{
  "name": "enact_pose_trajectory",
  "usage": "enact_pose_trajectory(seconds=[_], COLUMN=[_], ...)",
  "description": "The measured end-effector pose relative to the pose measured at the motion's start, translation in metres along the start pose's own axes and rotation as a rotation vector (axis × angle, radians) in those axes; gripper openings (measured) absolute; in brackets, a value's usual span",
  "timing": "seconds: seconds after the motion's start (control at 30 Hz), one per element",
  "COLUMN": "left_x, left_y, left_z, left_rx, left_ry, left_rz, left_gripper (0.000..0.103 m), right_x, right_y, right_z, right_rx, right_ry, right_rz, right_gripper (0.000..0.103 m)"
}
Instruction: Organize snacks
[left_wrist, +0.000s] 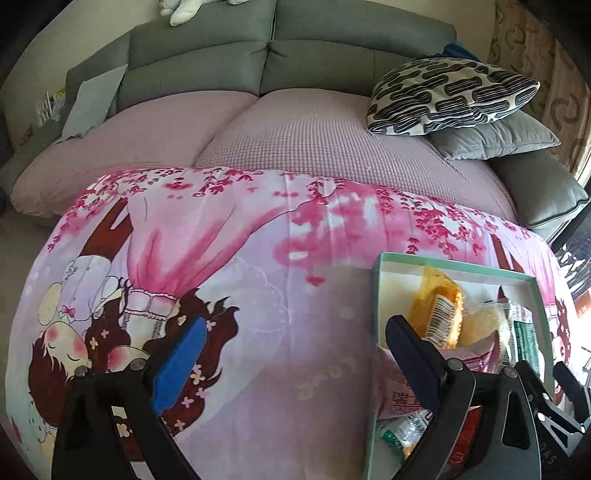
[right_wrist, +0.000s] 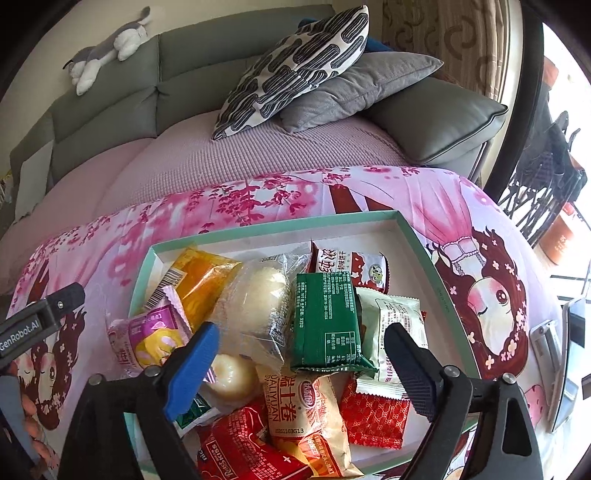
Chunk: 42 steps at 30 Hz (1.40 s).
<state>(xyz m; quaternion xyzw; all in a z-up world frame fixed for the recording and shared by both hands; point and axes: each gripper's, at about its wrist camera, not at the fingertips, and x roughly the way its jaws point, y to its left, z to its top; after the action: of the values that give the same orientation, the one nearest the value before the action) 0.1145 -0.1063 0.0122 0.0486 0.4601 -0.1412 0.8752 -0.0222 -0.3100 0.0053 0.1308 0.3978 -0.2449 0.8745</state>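
Both grippers (left_wrist: 295, 354) (right_wrist: 301, 350) wide, empty, snack tray (right_wrist: 417, 236) rim near cloth (left_wrist: 258, 295) edge

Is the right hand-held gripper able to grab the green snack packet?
Probably yes. The right hand-held gripper is open just above the green snack packet, which lies on top of the pile in the box, nothing covering it.

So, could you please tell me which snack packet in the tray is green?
The green packet in the tray's middle, printed back up; its neighbours are red, orange, cream or clear.
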Motion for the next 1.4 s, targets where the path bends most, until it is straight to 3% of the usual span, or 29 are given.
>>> enact_pose_trajectory(seconds=[0.03, 0.3, 0.6, 1.03, 1.4], left_x=[0.001, -0.001, -0.014, -0.028, -0.047], left_y=[0.002, 0.004, -0.003, 0.003, 0.010], left_z=[-0.001, -0.007, -0.020, -0.053, -0.089], left_rx=[0.005, 0.040, 0.054, 0.073, 0.081], left_ry=[0.000, -0.019, -0.045, -0.003, -0.009], left_rz=[0.017, 0.134, 0.161, 0.182, 0.190], left_gripper=[0.098, 0.098, 0.098, 0.098, 0.098], right_x=[-0.001, -0.006, -0.012, -0.035, -0.052], right_y=[0.000, 0.007, 0.014, 0.031, 0.032], right_z=[0.000, -0.001, -0.008, -0.026, -0.063], right_rx=[-0.001, -0.023, -0.049, -0.085, -0.104], right_ry=[-0.003, -0.020, -0.026, -0.066, -0.062], right_rz=[0.000, -0.002, -0.010, 0.001, 0.000], right_gripper=[0.103, 0.103, 0.103, 0.103, 0.103])
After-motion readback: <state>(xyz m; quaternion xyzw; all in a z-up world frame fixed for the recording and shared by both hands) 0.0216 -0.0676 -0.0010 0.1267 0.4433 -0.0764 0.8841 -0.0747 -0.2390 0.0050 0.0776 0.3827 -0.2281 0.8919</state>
